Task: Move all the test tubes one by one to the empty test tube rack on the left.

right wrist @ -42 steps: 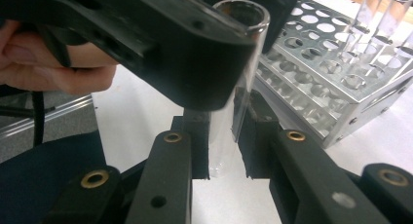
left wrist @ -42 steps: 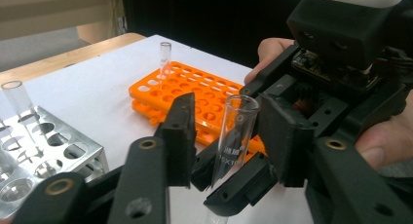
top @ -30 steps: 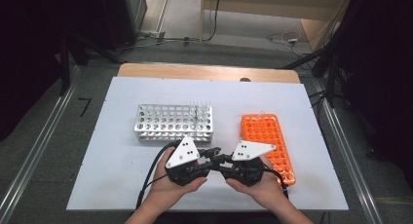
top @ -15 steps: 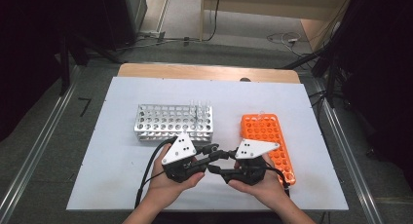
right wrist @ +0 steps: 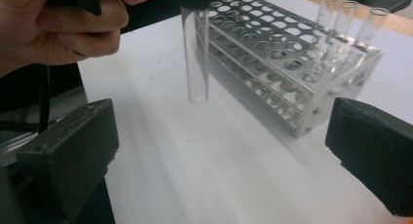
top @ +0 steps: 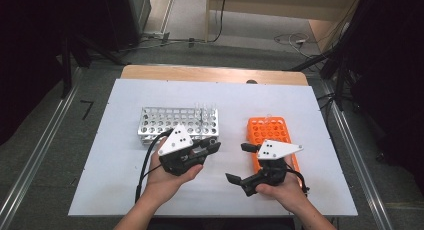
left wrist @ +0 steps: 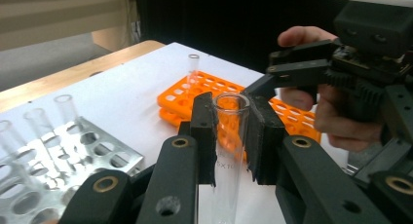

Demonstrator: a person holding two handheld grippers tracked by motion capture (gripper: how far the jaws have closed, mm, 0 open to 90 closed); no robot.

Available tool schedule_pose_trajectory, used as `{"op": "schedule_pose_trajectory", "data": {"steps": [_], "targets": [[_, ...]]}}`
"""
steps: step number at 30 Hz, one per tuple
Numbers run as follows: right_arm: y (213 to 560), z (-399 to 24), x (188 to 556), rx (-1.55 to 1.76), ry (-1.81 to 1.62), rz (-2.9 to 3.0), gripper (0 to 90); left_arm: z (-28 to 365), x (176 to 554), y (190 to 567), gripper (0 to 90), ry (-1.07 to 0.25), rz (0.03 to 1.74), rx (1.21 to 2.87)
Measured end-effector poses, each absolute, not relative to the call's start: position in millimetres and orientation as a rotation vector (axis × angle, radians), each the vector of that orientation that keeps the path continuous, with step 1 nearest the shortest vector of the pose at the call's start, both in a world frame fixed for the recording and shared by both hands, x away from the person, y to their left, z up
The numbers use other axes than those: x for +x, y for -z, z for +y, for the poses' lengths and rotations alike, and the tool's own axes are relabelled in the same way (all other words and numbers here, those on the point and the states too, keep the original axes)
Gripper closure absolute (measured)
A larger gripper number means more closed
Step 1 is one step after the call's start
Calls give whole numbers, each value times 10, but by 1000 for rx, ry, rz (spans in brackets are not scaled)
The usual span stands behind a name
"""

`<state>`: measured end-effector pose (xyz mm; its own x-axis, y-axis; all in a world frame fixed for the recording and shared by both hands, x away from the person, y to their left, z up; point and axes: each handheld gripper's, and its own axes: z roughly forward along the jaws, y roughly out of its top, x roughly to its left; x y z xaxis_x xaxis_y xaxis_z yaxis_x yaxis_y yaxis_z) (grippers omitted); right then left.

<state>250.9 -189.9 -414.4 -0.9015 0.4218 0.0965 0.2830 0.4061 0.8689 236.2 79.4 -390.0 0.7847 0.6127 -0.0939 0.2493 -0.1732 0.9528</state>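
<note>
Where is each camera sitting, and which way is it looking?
High view: above the person's side, looking down at the table, both hands, the metal rack.
Left gripper view: on the left gripper, along jaws clamping a test tube, toward the orange rack.
Right gripper view: on the open right gripper, facing the metal rack.
Shared: that tube.

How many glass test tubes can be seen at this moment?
5: one test tube clamped in the left gripper, three tubes standing at the metal rack's end, one tube in the orange rack. Others may be hidden.
</note>
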Motion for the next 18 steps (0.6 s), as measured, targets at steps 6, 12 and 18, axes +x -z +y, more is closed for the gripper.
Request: {"op": "schedule_pose_trajectory", "data": {"steps": [6, 12, 18], "targets": [[4148, -2111, 2532, 694, -1507, 2471, 0, 920, 2475, 3868, 757, -382, 713, 1734], [4166, -2288, 2536, 736, -1492, 2444, 0, 1015, 2579, 3847, 757, -410, 744, 1725], [4183, -2426, 2546, 776, -1479, 2417, 0, 1089, 2687, 3837, 757, -427, 769, 1723]]}}
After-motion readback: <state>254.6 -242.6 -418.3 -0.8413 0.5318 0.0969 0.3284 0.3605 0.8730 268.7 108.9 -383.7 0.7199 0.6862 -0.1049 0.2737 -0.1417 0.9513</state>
